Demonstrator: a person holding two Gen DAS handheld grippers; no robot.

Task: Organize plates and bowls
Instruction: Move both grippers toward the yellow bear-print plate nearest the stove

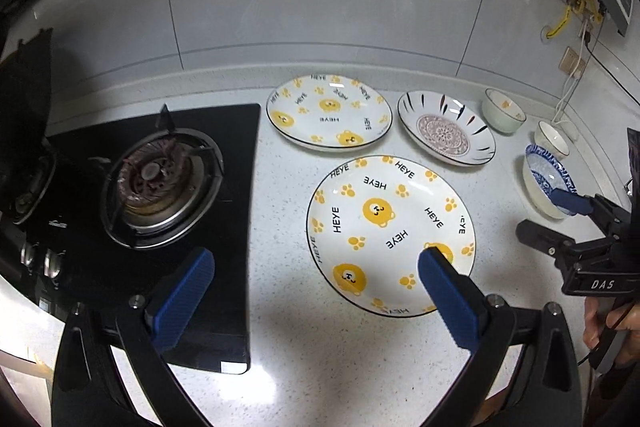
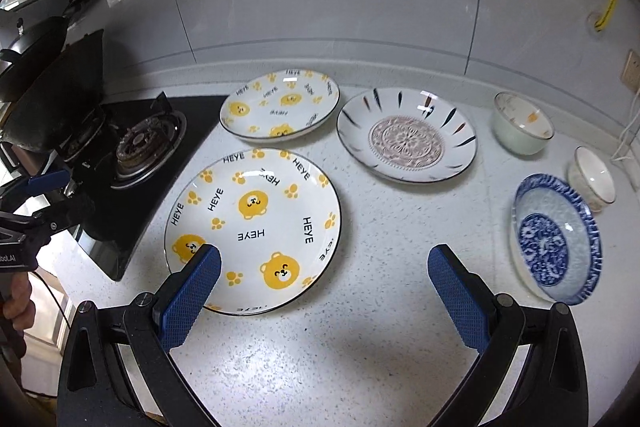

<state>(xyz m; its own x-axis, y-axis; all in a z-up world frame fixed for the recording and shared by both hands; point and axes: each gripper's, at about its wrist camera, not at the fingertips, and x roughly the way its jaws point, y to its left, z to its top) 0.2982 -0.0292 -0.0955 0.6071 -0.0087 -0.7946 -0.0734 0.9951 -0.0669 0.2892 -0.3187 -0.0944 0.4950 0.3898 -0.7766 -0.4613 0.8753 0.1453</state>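
Holding both grippers above the speckled counter (image 2: 360,347), we are keeping the left gripper (image 1: 316,273) and the right gripper (image 2: 324,267) spread wide, grasping nothing. Two bear plates (image 2: 256,227) (image 2: 280,105), a patterned plate (image 2: 406,139) and three bowls (image 2: 556,239) (image 2: 520,125) (image 2: 592,177) are lying beside the stove (image 1: 160,195).

On the table (image 2: 340,347), a gas stove (image 2: 132,163) sits at the left. Right of it, one bear-print plate (image 2: 256,227) lies before another (image 2: 280,105); a patterned plate (image 2: 408,139) lies beside the rear one, three bowls (image 2: 558,239) (image 2: 520,127) (image 2: 592,181) toward the right edge.
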